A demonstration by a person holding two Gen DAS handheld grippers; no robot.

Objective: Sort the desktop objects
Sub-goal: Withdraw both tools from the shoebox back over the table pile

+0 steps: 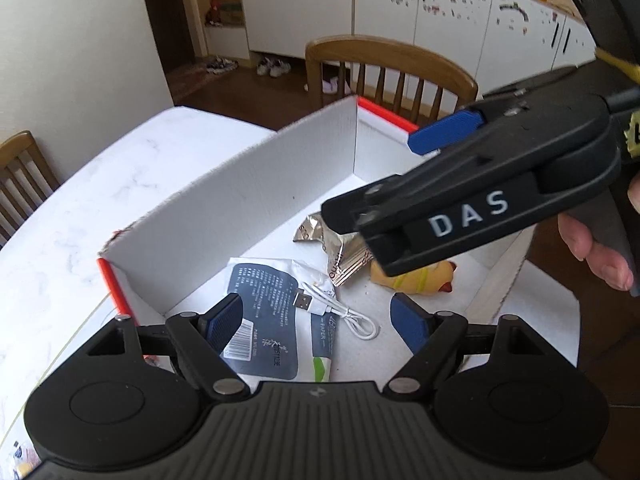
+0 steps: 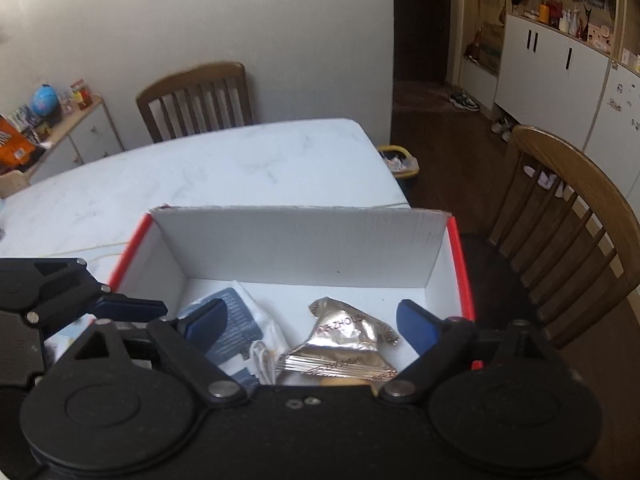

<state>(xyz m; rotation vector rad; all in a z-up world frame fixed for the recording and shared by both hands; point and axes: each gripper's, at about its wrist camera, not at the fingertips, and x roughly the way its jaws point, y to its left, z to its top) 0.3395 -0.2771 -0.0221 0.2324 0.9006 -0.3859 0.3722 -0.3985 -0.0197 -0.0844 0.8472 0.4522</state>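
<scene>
- While both tongs hang above the white cardboard box with red edges (image 2: pixel 304 236), neither grips anything.
- Left tongs (image 1: pixel 320 318): blue pads spread fairly wide, nothing between them.
- Right tongs (image 2: pixel 310 320): spread wide apart, empty.
- Box sits on the white marble-patterned counter (image 2: pixel 200 168).
- Inside the box: crumpled silver foil snack packet (image 2: pixel 344 344), dark blue paper packet with barcode (image 1: pixel 264 320), coiled white USB cable (image 1: pixel 340 312), yellow hot-dog-shaped toy (image 1: pixel 420 280).
- Cable lies partly on the blue packet; toy sits beside the foil packet.
</scene>
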